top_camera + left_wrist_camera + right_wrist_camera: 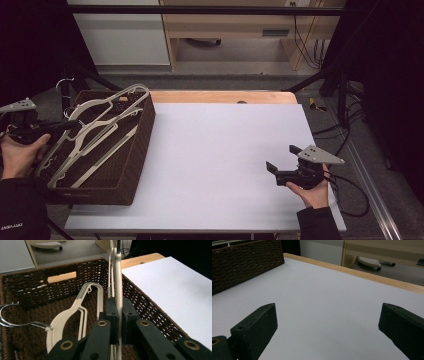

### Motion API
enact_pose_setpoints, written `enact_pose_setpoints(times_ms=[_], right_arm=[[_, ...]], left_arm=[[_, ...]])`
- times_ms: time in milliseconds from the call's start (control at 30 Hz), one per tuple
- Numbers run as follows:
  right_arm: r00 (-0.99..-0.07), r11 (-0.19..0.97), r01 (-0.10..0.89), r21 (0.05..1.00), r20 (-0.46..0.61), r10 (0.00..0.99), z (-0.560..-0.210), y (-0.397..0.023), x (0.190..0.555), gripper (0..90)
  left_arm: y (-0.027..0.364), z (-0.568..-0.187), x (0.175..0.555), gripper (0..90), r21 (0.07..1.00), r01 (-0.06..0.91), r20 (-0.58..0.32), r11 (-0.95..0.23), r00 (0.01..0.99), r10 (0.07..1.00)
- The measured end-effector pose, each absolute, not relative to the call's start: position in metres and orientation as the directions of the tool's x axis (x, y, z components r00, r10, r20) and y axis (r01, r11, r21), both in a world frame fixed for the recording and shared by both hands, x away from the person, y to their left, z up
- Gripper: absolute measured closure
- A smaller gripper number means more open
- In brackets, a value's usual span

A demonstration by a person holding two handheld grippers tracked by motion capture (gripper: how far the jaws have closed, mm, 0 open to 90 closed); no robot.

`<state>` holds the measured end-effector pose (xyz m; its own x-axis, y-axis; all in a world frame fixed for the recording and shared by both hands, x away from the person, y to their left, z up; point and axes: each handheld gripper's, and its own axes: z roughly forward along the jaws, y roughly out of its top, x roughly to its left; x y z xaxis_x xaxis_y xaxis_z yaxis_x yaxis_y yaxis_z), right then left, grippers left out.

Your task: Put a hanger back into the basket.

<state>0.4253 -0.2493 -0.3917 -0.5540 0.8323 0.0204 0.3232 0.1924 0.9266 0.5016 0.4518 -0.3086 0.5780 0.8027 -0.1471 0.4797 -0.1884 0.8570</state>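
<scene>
Left gripper view: my left gripper (119,322) jaws clamp thin cream plastic hanger (118,277), edge-on, over dark brown woven wicker basket (155,312) holding more cream hangers (72,315). High view: basket at left end of white surface (220,150); my right gripper (282,159) jaws wide, holding nothing.

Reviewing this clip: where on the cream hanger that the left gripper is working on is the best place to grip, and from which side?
Grip the thin flat arm of the cream hanger, from above the wicker basket. That arm stands on edge above the others, narrow enough to fit between the pads, and the left gripper is already shut on it there.
</scene>
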Motion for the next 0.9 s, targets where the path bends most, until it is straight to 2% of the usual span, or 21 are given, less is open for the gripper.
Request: enact_pose_setpoints(times_ms=[233,467,900], right_arm=[[-0.555,0.192,0.323,0.927,0.021,0.832,-0.392,-0.249,0.425,2.6],[-0.558,0.192,0.325,0.926,0.023,0.83,-0.392,-0.249,0.425,2.8],[-0.56,0.184,0.325,0.928,0.032,0.828,-0.391,-0.25,0.425,3.5]], left_arm=[[0.454,-0.317,0.506,86.1,0.824,0.523,-0.129,-0.218,0.547,0.827],[0.445,-0.331,0.51,86.1,0.799,0.554,-0.147,-0.236,0.56,0.815],[0.443,-0.376,0.518,84.8,0.717,0.674,-0.243,-0.178,0.481,0.842]])
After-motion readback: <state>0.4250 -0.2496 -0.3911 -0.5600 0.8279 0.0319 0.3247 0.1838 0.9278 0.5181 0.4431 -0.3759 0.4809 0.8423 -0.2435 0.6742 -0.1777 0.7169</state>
